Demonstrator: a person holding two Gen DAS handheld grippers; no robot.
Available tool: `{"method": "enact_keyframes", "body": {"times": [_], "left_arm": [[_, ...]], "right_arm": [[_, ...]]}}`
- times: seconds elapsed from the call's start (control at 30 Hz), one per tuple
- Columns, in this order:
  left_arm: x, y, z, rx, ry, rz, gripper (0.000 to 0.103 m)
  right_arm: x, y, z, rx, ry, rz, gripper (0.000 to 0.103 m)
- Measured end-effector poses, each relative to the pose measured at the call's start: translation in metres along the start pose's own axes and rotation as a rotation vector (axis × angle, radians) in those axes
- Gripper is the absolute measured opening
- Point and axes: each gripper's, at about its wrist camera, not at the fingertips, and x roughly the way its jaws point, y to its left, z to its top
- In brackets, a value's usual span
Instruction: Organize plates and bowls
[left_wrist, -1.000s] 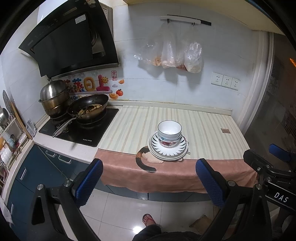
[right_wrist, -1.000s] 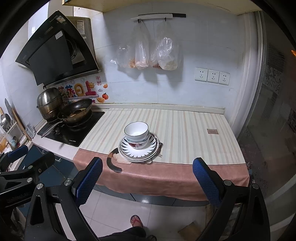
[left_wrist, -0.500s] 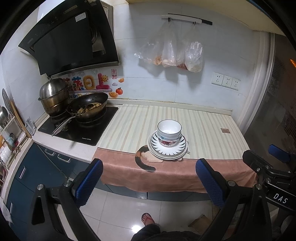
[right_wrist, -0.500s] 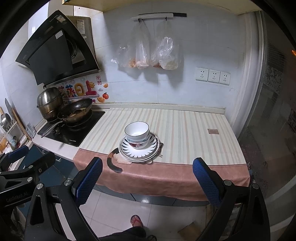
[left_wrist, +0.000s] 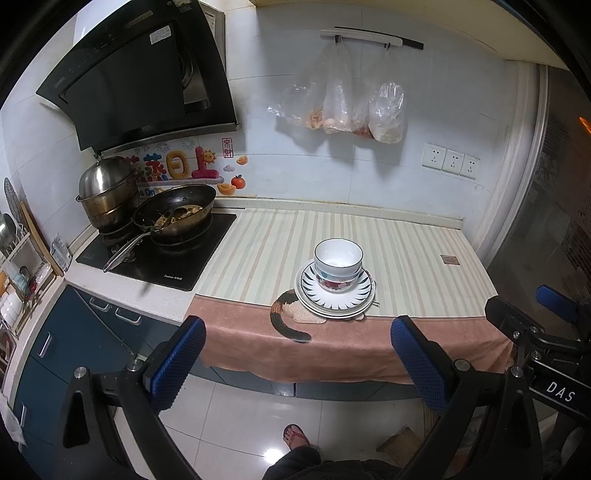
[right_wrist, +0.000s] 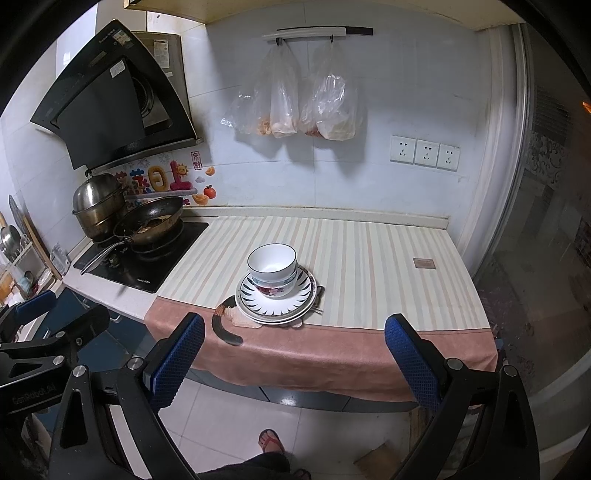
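Tongs first: the left gripper (left_wrist: 298, 360) has its blue-padded fingers spread wide with nothing between them, held out in front of the counter edge and above the tiled floor. The right gripper (right_wrist: 294, 356) is spread just as wide and is likewise empty, well short of the dishes; from its camera the left tool appears at the lower left.

Beyond both pairs of fingers, the striped cloth (left_wrist: 406, 251) covers the counter, its pink hem hanging over the front edge. Near that front edge sits a stack of plates (right_wrist: 303, 295), the top one with a dark ray pattern around its rim. A white bowl (right_wrist: 272, 260) rests inside a flowered bowl (right_wrist: 273, 291), and the two stand upright on the plates.

To the left, a frying pan (left_wrist: 173, 214) with food sits on the black cooktop (left_wrist: 177, 269), beside a steel pot (left_wrist: 105, 188). Plastic bags (left_wrist: 347, 107) hang from a wall rail.
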Motion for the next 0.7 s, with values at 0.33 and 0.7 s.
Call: {"method": "enact_keyframes", "body": {"times": [0.33,0.7], "left_arm": [[0.0005,0.0034,0.0013,0.004,-0.002,-0.005,0.103],[0.0012,0.004,0.0021,0.002,0.0,-0.005,0.103]], "right_arm": [[-0.0001,0.0007,0.0005,-0.004,0.0,-0.003,0.1],[0.0026,-0.002,0.0023,-0.007,-0.002,-0.004,0.1]]}}
